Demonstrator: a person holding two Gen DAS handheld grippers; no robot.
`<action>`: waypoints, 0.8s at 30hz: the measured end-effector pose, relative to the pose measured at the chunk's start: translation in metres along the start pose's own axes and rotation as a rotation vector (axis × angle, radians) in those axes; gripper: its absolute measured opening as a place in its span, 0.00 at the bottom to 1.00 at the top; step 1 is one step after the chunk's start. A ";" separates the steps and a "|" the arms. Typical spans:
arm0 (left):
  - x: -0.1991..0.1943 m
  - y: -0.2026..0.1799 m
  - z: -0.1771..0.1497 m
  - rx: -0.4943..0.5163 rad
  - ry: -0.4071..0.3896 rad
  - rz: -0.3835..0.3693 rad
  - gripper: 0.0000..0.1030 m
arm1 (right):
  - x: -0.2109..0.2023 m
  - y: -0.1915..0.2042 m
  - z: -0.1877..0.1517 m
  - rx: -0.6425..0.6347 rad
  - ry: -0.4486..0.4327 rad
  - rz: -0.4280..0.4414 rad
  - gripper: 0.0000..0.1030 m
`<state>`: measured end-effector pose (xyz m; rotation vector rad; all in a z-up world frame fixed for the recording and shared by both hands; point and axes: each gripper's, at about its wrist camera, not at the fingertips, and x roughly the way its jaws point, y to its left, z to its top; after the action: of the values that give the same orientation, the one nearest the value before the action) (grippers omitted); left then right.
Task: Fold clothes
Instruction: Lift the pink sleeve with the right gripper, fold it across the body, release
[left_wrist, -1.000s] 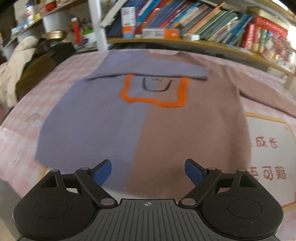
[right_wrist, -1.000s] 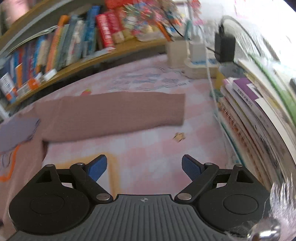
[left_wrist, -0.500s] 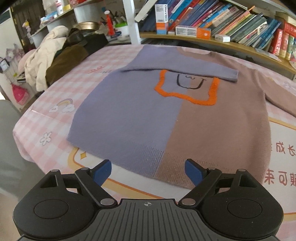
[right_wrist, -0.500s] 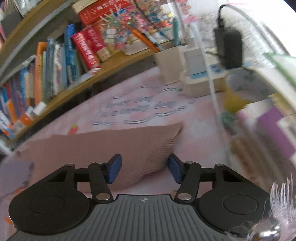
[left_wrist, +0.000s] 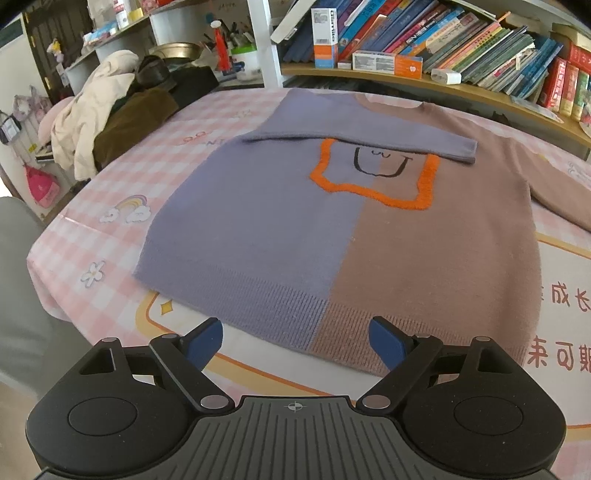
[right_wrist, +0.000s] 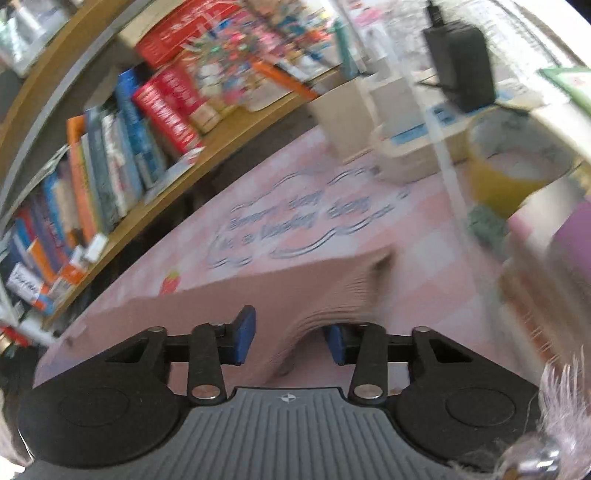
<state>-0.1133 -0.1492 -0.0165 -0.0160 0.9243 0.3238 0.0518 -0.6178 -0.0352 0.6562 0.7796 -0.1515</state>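
Your sweater (left_wrist: 332, 221) lies flat, front up, on the pink checked tablecloth (left_wrist: 155, 155) — that is the landmark here. Its purple sleeve (left_wrist: 369, 134) is already folded across the chest, above the orange-framed motif (left_wrist: 373, 177), so that side looks done.

Your left gripper (left_wrist: 295, 341) hovers just short of the sweater's hem (left_wrist: 280, 314), fingers spread wide with nothing between them; it seems parked there to stay clear while the other side is worked.

At the sweater's far right, the brown sleeve (right_wrist: 258, 295) stretches out over the tablecloth toward the stacked books. Your right gripper (right_wrist: 288, 341) is at its ribbed cuff (right_wrist: 354, 291), and the fingers are closing with the cuff bunched up between them — though whether the pads already press it, I cannot tell through the blur. Taking the cuff end gives you the whole sleeve to swing across the chest.
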 end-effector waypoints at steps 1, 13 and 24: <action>0.001 0.000 0.000 0.001 -0.001 -0.005 0.86 | 0.001 -0.001 0.002 0.000 0.007 -0.015 0.18; 0.009 0.013 0.011 0.046 -0.056 -0.096 0.86 | -0.023 0.048 0.002 -0.068 -0.049 0.084 0.05; 0.031 0.085 0.036 0.086 -0.154 -0.257 0.86 | -0.030 0.183 -0.033 -0.197 -0.096 0.164 0.05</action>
<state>-0.0917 -0.0541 -0.0088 -0.0300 0.7723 0.0455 0.0769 -0.4566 0.0583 0.5188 0.6363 0.0430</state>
